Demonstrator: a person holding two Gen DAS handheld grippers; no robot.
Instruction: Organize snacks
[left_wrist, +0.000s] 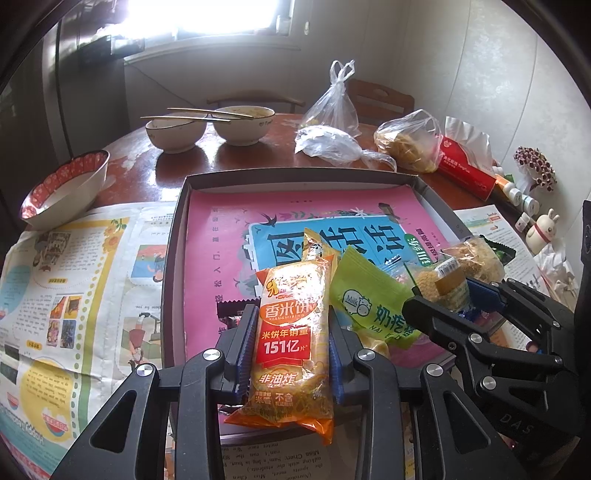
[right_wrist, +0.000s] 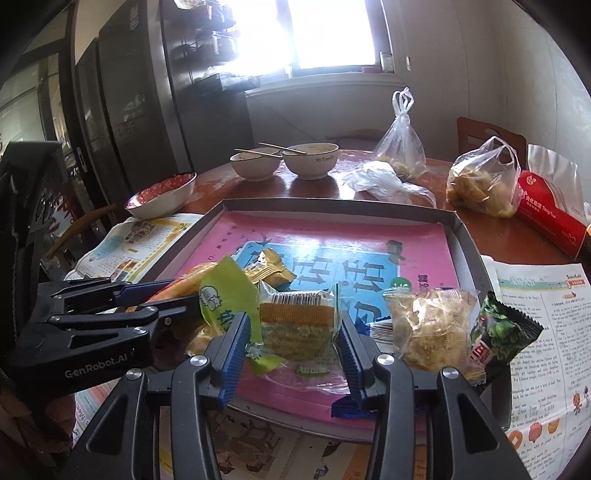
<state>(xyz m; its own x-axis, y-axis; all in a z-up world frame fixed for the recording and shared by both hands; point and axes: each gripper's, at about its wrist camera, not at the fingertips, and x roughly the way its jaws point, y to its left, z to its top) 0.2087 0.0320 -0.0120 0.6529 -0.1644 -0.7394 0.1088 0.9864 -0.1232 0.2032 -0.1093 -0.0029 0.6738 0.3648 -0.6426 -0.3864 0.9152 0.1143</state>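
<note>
While I hold both grippers over the tray (left_wrist: 439, 206), the left wrist view shows my left gripper (left_wrist: 291, 350) with its jaws pinching the orange rice-cracker packet (left_wrist: 291, 343) at mid-length, one blue pad on each long side. That packet stands above the pink book (left_wrist: 229, 236) lining the tray, its lower end hanging past the near rim. Just to its right lies the green milk-snack packet (left_wrist: 369, 306), and beyond that my right gripper (left_wrist: 448, 295) closes on a clear-wrapped cake (left_wrist: 443, 280).

Seen from the right wrist, the right gripper (right_wrist: 299, 332) has its jaws pinching the same cake (right_wrist: 295, 325) by its crinkled wrapper edges; the green packet (right_wrist: 225, 291) touches the cake's left side. This view alone shows the dark green pea packet (right_wrist: 502, 332) and a second clear-wrapped snack (right_wrist: 432, 328) at the tray's right edge, plus a small yellow packet (right_wrist: 273, 269) further in. The left view alone shows the printed face of the rice-cracker packet.

Risk, in my judgement: the slick film could slide between the pads, and lifting the cake may drag the overlapping green packet. The two grippers stand near enough to collide.
</note>
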